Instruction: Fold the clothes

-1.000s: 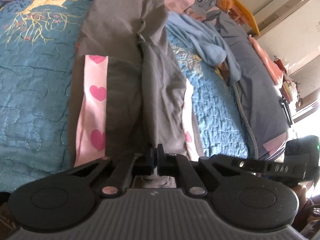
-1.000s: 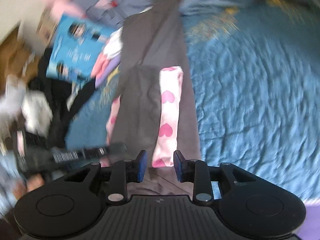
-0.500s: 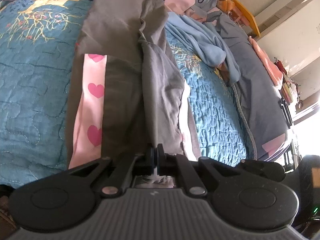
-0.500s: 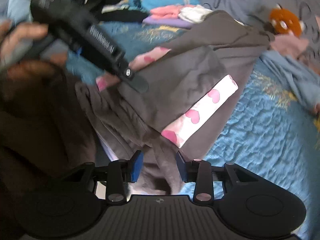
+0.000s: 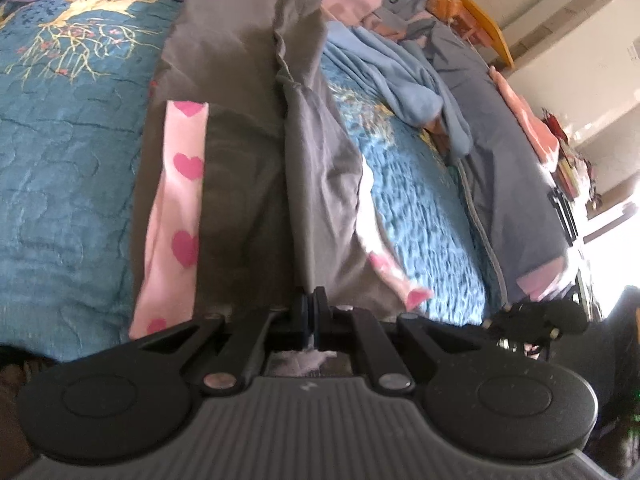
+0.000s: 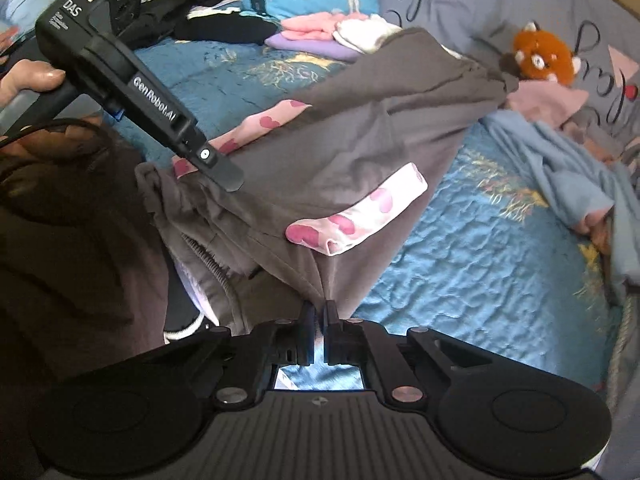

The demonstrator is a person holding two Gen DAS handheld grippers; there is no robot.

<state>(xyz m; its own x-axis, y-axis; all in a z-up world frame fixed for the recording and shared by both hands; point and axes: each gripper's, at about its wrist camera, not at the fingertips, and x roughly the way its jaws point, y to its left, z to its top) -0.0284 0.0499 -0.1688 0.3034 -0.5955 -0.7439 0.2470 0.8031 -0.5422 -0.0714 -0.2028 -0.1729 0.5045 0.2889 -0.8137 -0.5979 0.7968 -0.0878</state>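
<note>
Currently: grey garment (image 5: 244,184) with pink heart-print cuffs (image 5: 176,216), lying lengthwise on the blue quilted bed (image 5: 64,184), near hem lifted toward the person

Left gripper (image 5: 308,312): fingers pinched together on the near hem of the grey cloth, a tuft of fabric showing behind them. Right gripper (image 6: 318,322): fingers drawn narrow on a gathered fold at the garment's other near corner; thin grip, few layers caught

Risks: right-hand pinch looks shallow, so a firm pull may slip the fold free and drop that corner; uneven tension between the two grips may skew the fold line; the loose heart cuff (image 6: 360,212) on top may flop or bunch inside the fold; zip edge (image 6: 208,260) near the person's dark clothing may snag

Edges and room: open quilt to the left of the garment, usable for laying flat. Right side crowded by a blue garment (image 5: 404,76) and a grey duvet (image 5: 516,184). Far end hemmed by folded pile (image 6: 320,32), soft toy (image 6: 544,56) and pillows; bed edge close below both grippers
</note>
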